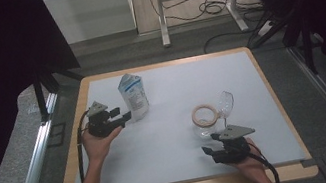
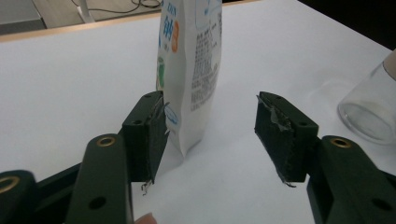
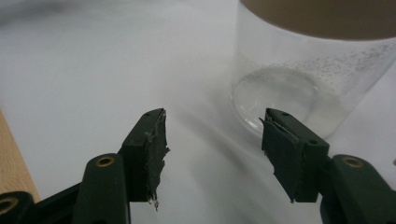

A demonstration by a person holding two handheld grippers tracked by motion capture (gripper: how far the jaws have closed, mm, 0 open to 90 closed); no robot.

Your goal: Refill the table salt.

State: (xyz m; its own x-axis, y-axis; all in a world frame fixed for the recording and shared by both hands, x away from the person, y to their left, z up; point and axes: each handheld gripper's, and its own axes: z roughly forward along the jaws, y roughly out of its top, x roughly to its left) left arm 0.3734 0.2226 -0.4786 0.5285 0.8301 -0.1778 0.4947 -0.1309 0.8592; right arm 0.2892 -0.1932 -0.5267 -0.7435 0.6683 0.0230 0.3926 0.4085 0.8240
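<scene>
A white pouch with blue print [image 1: 133, 96] stands upright on the white mat [image 1: 172, 156], left of centre. My left gripper [image 1: 122, 115] is open beside it on the left. In the left gripper view the pouch [image 2: 191, 65] has its lower edge just past the gripper [image 2: 210, 135], close to the left jaw. A clear glass jar with a tan rim [image 1: 204, 116] stands right of centre. My right gripper [image 1: 211, 145] is open just in front of it. In the right gripper view the jar [image 3: 303, 79] stands ahead and to the right of the gripper [image 3: 212, 140], with nothing between the jaws.
A stemmed clear glass [image 1: 225, 103] stands right beside the jar, on its far right. The mat lies on a wooden table [image 1: 272, 87]. Beyond the table are a desk frame and floor cables [image 1: 209, 7]. The jar also shows at the right edge of the left gripper view [image 2: 371, 107].
</scene>
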